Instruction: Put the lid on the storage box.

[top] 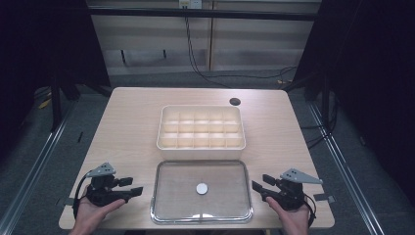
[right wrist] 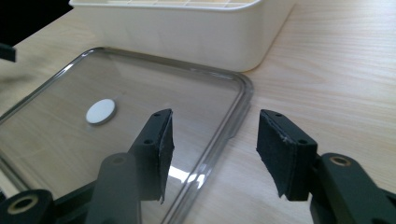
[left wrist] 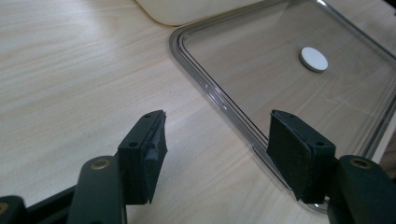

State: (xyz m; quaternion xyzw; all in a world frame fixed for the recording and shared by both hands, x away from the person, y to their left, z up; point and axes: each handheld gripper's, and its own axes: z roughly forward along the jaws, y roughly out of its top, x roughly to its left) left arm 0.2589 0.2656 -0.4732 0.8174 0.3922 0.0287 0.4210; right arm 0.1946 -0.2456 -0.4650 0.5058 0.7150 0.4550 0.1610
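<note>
From above, I see my light wooden desk (top: 132,122) with a cream plastic box split into many small cells (top: 201,128) in the middle. Just in front of the box lies a clear flat see-through lid with a rounded rim (top: 166,196), and a small white round disc (top: 202,188) sits in the middle of it. My left claw (top: 137,190) waits just beside the lid's left edge, and my right claw (top: 255,188) waits just beside its right edge. Both are wide apart and hold nothing. Looking along my left claw (left wrist: 217,142), I see its two black pads spread, with the lid's rim (left wrist: 219,100) between them and the disc (left wrist: 314,59) farther off. Looking along my right claw (right wrist: 215,144), the pads are spread too, with the rim (right wrist: 233,123) between them, the disc (right wrist: 101,111) to one side, and the box (right wrist: 187,32) behind. I think the lid is thin and slippery, so if I pinch only one side it could tip, slide away, or bump the box.
</note>
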